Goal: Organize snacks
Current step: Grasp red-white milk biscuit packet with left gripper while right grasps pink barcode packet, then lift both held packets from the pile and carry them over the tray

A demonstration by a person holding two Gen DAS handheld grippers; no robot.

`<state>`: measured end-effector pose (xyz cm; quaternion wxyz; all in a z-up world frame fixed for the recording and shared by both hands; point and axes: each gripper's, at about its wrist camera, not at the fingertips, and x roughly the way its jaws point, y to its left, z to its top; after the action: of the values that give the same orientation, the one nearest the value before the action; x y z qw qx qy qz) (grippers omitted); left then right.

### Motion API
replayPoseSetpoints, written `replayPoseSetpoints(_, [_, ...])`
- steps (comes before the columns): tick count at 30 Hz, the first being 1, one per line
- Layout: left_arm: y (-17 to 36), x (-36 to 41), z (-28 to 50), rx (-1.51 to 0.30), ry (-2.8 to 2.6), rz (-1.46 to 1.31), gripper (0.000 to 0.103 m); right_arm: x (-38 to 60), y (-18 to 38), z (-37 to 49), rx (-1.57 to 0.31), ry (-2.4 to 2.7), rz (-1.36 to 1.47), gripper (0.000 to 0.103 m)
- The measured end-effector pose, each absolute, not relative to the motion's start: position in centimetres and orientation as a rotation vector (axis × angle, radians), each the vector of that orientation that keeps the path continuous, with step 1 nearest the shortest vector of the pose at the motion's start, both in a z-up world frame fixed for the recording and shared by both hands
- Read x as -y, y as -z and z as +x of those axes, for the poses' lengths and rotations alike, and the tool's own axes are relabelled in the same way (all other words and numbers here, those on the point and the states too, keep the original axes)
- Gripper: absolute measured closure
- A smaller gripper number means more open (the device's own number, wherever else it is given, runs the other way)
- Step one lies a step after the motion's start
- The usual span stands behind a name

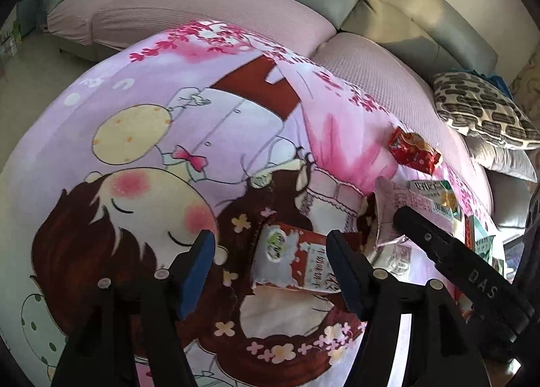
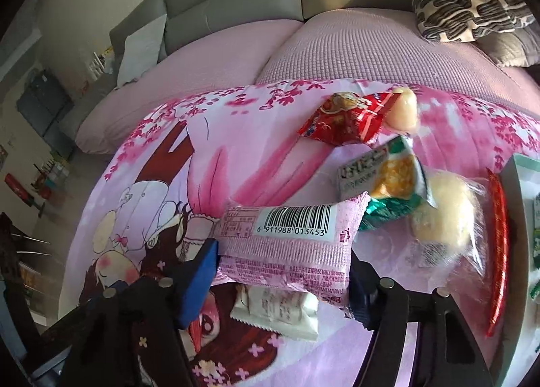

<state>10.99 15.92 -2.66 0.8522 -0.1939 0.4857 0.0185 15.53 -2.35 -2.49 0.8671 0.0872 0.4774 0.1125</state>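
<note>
Gripping a pale pink foil snack packet with a printed barcode point(image 2: 287, 245), the right gripper point(image 2: 281, 280) pinches it across its width between blue-padded fingers point(image 2: 197, 280), the packet lifted just above the cartoon-printed pink cloth point(image 2: 162, 164). Under it, at 6 o'clock of the packet, lies a small white wrapper with a zigzag edge point(image 2: 276, 314). At 2 o'clock of the held packet a green-and-white cracker pouch point(image 2: 384, 184) touches its end, and farther up at 1 o'clock sits a crinkled red sweet wrapper point(image 2: 351, 118). A clear bag holding a round pale bun point(image 2: 445, 218) rests at 3 o'clock.

The left gripper point(image 1: 271, 272) hovers with its jaws spread wide, a red-and-white milk snack pouch point(image 1: 293, 260) lying on the cloth between them, its edge near the right-hand finger; I cannot tell whether they touch. The grey sofa with pink seat covers point(image 1: 236, 12) stands at 12 o'clock, a brown-patterned cushion point(image 1: 482, 110) at 2 o'clock.
</note>
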Motion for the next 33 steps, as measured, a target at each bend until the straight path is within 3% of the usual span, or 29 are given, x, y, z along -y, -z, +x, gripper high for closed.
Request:
replayPoseSetpoints(24, [4.3, -12.2, 11.9, -1.101, 0.003, -0.307, 0.028, 8.7, 1.9, 9.1, -1.004, -0.152, 0.211, 0.032])
replayPoseSetpoints(33, [4.0, -12.1, 11.8, -1.073, -0.004, -0.284, 0.035, 9.5, 1.7, 8.7, -1.002, -0.139, 0.224, 0.032])
